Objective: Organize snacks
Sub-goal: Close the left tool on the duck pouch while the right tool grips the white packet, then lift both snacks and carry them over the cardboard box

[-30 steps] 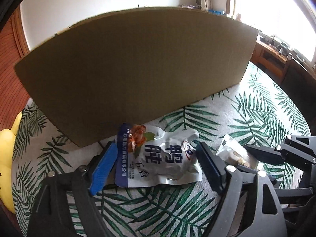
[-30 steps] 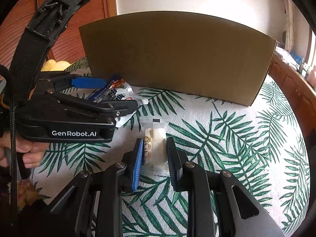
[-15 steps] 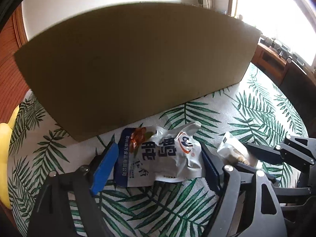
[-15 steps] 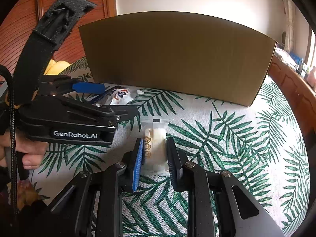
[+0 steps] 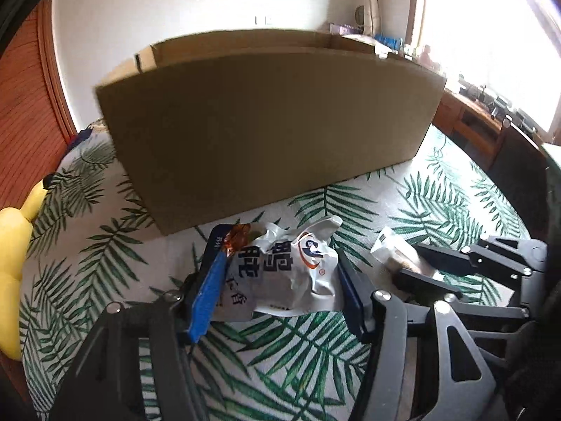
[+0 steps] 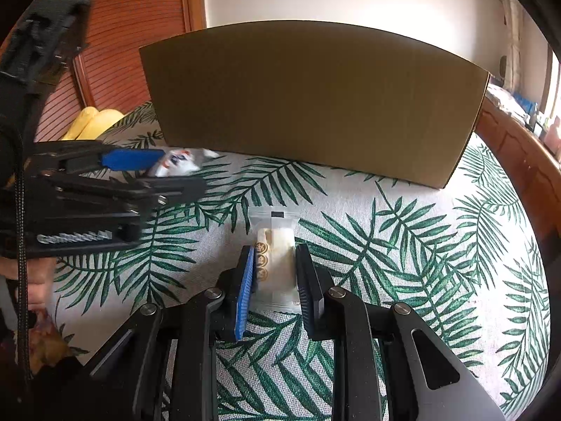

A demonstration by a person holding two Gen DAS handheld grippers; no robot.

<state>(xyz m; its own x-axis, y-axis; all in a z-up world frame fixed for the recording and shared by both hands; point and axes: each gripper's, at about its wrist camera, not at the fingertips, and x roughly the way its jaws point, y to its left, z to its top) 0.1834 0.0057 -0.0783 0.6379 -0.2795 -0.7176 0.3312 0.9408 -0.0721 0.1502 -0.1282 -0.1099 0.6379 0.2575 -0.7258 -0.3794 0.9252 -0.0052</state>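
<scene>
Snacks: two packs, one in each gripper. Far left, yellow plush (image 5: 12, 273) at desk edge, well apart from everything. Left gripper (image 5: 280, 280) has its jaws pinching the white pouch (image 5: 291, 277), blue strip on its left edge, dark print on front; pouch is crumpled between the pads and looks raised off the leaf-print cloth (image 5: 308, 351), though contact underneath is hard to tell. Box (image 5: 266, 126), brown cardboard, open top, stands on the desk right behind the pouch, near but not touching. Right of the pouch: small clear pack (image 6: 275, 263) with pale biscuits, lying flat on the cloth, well short of the box front. Right gripper (image 6: 275, 277) jaws sit tight on both long sides of that pack, blue pad on its left, black pad on its right, pack's far end sticking out past the tips. In the right wrist view the left gripper is blurred, far left.
</scene>
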